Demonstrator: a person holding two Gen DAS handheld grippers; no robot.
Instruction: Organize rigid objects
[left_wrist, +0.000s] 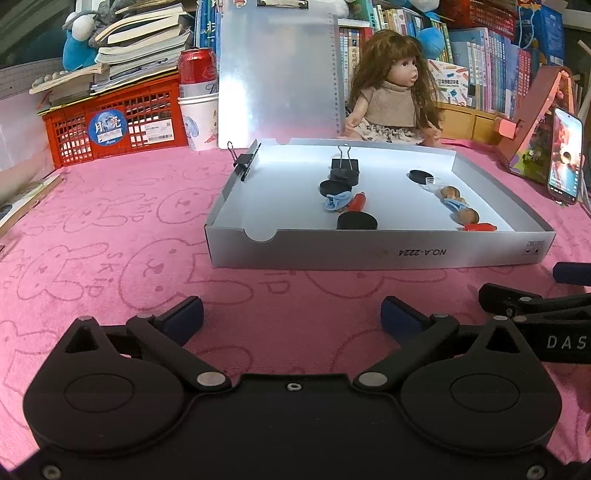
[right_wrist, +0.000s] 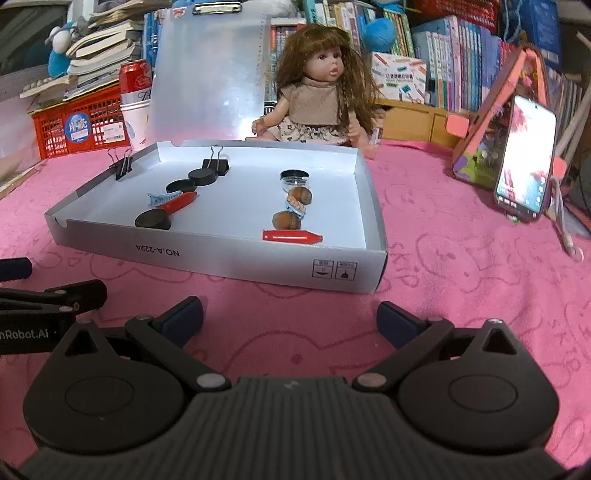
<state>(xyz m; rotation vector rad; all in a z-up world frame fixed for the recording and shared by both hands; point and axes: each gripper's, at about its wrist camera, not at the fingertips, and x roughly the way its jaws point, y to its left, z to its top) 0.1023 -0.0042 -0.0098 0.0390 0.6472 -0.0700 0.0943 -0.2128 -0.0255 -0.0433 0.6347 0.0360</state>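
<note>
White cardboard tray (right_wrist: 229, 264) on the pink cloth (right_wrist: 443, 295) holds discs, clips, nuts, red caps
Both the left gripper (left_wrist: 291, 314) and right gripper (right_wrist: 290, 314) hover before it, jaws wide, empty; better approach one loose piece squarely

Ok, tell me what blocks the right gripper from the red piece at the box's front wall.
Only the box's front wall stands between the open right gripper and the red piece; bare pink cloth lies before it. Reaching over the wall looks feasible.

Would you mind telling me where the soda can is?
In both views, the soda can stands far left, between the red crate and the clipboard.
</note>
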